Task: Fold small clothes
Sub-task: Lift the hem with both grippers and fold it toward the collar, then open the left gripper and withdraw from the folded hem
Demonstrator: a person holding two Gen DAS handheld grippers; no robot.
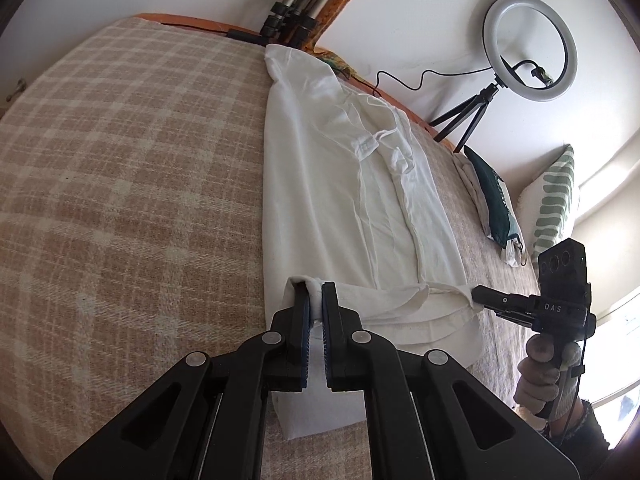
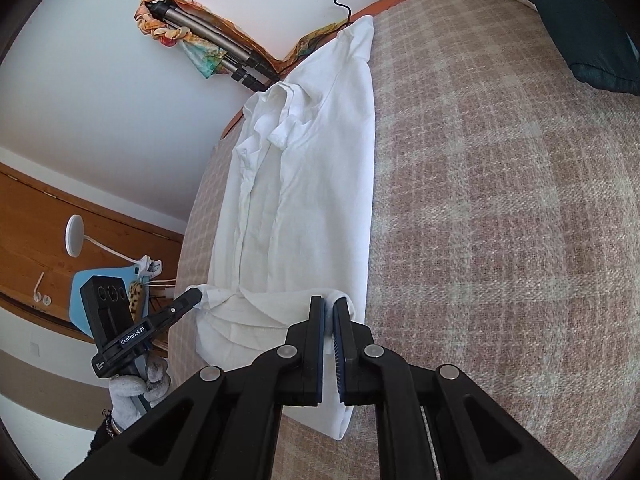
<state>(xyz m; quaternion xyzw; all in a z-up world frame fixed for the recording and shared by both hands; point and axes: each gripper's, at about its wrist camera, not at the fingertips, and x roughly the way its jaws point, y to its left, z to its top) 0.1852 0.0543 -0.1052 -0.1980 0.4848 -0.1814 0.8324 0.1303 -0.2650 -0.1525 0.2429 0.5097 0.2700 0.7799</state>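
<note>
A white shirt lies lengthwise on the plaid blanket, its sides folded in to a long narrow strip, collar at the far end. My left gripper is shut on the near hem corner of the shirt on one side. My right gripper is shut on the other near hem corner of the shirt. Each gripper shows in the other's view: the right one in the left wrist view, the left one in the right wrist view. The hem is lifted slightly off the blanket between them.
A ring light on a tripod stands at the bed's edge by the wall. A dark green garment and a striped pillow lie beyond the shirt. Folded tripod legs with a colourful scarf lean at the wall. A wooden door is beside the bed.
</note>
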